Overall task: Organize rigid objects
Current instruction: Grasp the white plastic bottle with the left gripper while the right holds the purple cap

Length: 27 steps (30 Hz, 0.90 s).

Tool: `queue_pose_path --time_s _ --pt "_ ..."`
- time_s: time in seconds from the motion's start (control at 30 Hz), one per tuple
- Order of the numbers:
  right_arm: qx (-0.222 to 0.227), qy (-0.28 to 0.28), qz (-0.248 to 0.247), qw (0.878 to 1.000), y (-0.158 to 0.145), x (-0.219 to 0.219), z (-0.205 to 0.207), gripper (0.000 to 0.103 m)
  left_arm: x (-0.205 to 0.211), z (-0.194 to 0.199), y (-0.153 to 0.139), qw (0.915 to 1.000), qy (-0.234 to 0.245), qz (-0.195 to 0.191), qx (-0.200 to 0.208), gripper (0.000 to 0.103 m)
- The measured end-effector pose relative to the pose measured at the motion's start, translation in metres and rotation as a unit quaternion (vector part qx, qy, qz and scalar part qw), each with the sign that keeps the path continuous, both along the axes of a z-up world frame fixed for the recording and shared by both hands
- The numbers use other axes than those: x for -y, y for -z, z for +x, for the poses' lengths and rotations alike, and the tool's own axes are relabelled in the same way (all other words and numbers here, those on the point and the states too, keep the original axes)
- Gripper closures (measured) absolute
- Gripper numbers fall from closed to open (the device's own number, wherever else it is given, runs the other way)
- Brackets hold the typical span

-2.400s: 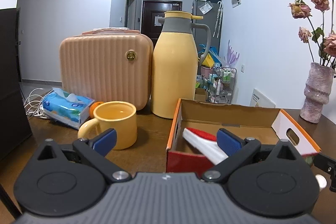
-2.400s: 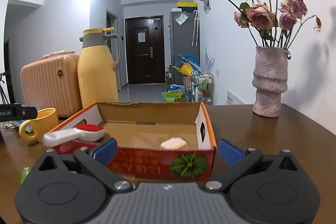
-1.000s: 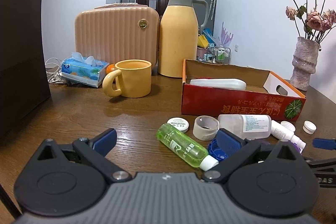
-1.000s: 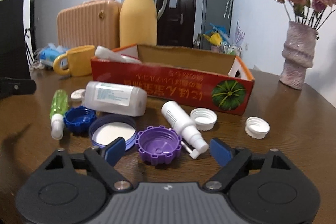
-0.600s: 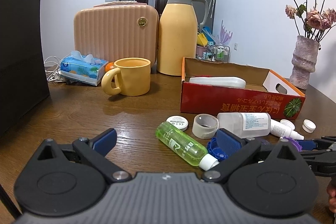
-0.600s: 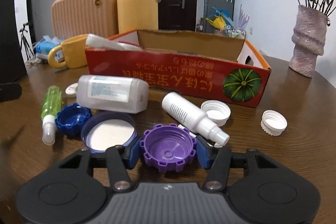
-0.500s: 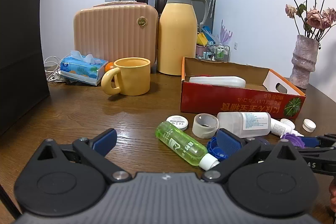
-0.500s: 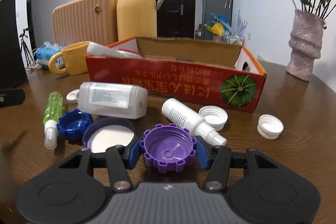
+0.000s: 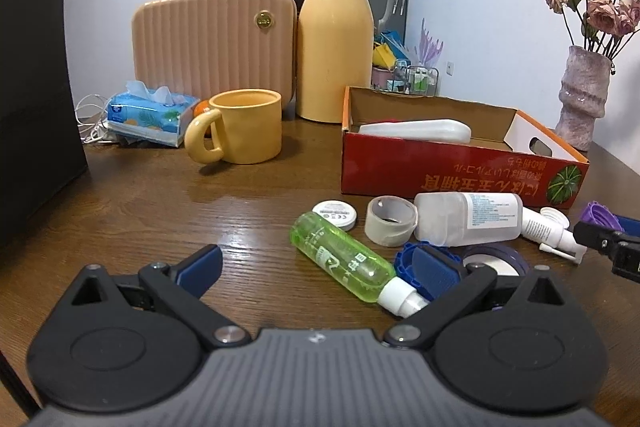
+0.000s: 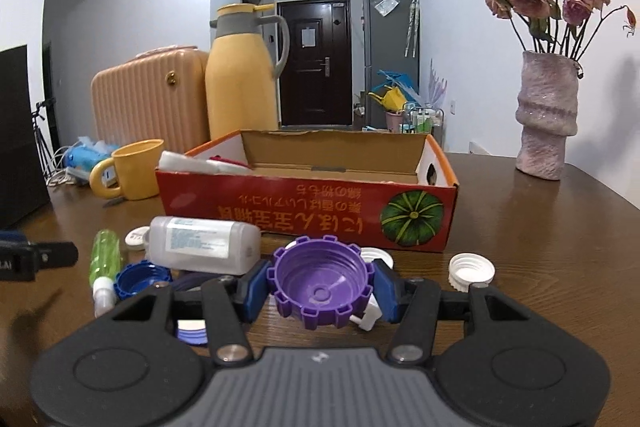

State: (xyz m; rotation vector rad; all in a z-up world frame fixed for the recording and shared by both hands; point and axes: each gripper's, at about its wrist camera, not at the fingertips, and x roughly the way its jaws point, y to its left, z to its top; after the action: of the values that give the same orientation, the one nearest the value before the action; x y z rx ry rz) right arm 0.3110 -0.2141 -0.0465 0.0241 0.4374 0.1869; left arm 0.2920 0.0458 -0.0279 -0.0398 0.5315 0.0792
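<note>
Now the right gripper (image 10: 320, 287) clamps the purple ridged cap (image 10: 320, 285) near the red cardboard box (image 10: 304, 203); the left gripper (image 9: 320, 267) gapes empty by the green bottle (image 9: 344, 259).

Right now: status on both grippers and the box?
Right gripper shut on purple cap, raised. Left gripper open, empty. Red box ahead, front wall between.

clutter in front of my left gripper

my left gripper (image 9: 320, 269) hangs with jaws wide apart over the tabletop (image 9: 160, 203). a green bottle (image 9: 344, 259) lies between them, untouched. behind it, the red box (image 9: 452, 171) holds a white bottle (image 9: 416, 131).
</note>
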Motion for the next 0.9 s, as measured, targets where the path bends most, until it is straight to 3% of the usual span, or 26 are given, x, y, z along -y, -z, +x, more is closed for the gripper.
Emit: queue_pose_path --time_s 0.37,0.53,0.9 --pt "0.019 0.026 0.007 0.999 -0.005 0.030 0.005 0.050 0.055 0.014 -0.011 0.9995 0.031 0.001 -0.006 0.000" --pt "0.022 0.033 0.010 0.999 -0.003 0.053 0.012 0.050 0.087 0.035 -0.011 0.9998 0.005 0.011 -0.017 0.000" --pt "0.003 0.045 0.026 0.999 0.003 0.086 0.024 0.050 0.129 0.070 -0.002 0.9991 -0.028 -0.008 -0.032 0.000"
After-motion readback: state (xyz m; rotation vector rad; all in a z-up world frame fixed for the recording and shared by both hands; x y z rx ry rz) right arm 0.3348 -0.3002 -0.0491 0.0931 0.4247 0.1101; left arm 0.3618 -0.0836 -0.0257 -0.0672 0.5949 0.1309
